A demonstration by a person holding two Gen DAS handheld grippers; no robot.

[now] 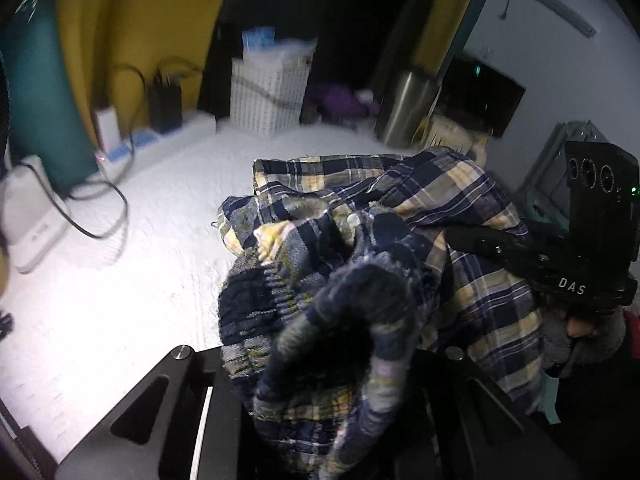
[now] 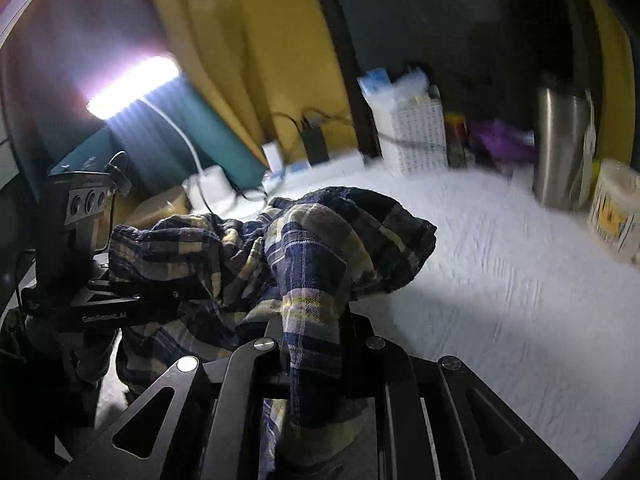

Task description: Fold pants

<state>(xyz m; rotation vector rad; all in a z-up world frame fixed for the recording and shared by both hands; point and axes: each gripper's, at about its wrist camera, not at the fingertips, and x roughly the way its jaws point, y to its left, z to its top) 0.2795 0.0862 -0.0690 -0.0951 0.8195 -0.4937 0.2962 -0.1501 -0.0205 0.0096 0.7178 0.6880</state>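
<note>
The pants (image 1: 460,208) are navy, yellow and white plaid, bunched up above a white quilted surface (image 1: 168,208). My left gripper (image 1: 332,356) is shut on a thick fold of them; the cloth hides its fingertips. My right gripper (image 2: 316,344) is shut on another bunch of the pants (image 2: 320,240), which drape over and between its fingers. Each gripper shows in the other's view: the right one (image 1: 560,280) at the right edge, the left one (image 2: 100,304) at the left, both buried in the cloth.
At the back stand a white woven basket (image 1: 272,96), a steel canister (image 1: 404,108), a power strip with chargers and cables (image 1: 160,136) and a teal box (image 1: 44,92). A lit lamp (image 2: 132,84) hangs at the left, a white tub (image 2: 616,212) at the right.
</note>
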